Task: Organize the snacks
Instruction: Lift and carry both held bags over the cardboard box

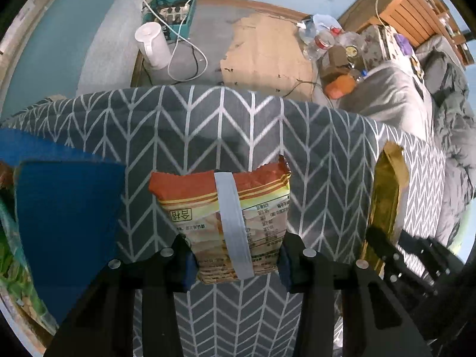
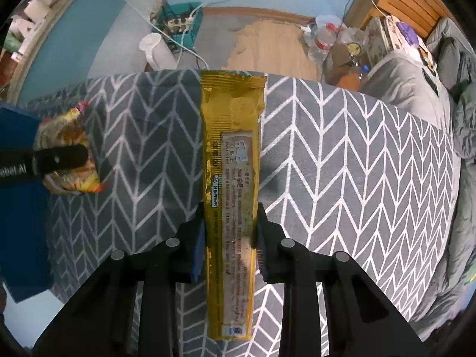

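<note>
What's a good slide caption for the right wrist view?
Right gripper clamps a long yellow snack packet above the chevron tablecloth.

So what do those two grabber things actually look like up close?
Both are alike: the left gripper and right gripper are matte black, angular frames with round silver bolt heads. Each ends in two fingers faced with dark blue pads. In the right wrist view, the left one carries white lettering. No cables or sleeves show.

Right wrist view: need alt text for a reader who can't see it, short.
The right gripper is shut on a long yellow snack packet, held lengthwise over a table covered in grey cloth with a white chevron pattern. At far left, the left gripper clamps a smaller orange snack bag beside a blue box. Cluttered floor and a bed lie beyond.
</note>
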`<state>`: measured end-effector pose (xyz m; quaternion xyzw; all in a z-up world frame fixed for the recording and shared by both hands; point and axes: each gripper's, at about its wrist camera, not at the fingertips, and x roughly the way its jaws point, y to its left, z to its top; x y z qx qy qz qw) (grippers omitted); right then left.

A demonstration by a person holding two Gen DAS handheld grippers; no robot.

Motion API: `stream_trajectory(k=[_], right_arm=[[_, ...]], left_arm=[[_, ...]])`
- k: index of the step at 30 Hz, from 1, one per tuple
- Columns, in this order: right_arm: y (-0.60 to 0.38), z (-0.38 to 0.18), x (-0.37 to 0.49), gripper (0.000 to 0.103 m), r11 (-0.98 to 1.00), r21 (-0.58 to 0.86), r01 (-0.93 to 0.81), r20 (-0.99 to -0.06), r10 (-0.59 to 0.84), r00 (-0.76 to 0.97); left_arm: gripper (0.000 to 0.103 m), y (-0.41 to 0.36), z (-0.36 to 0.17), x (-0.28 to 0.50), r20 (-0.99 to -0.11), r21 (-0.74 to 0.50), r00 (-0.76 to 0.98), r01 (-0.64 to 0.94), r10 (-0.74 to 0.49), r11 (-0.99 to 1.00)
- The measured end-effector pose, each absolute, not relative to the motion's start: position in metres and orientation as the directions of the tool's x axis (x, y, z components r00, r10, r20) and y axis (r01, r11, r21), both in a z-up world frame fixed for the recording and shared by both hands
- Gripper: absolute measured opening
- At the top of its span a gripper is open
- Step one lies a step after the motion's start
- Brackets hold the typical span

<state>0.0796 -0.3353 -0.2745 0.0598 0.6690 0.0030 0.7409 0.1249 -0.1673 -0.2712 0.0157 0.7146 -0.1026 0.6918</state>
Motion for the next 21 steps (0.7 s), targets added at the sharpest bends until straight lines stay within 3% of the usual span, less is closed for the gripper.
stream_trajectory(k=[21], right_arm=[[-0.288,-0.185,0.056,0.027,0.985,0.172,0.001,-0.970,0.169,0.174]], left_arm=[[0.043,-0.121,-0.185,0.067,-0.986,-0.142,0.051,0.252,-0.160,0.957]])
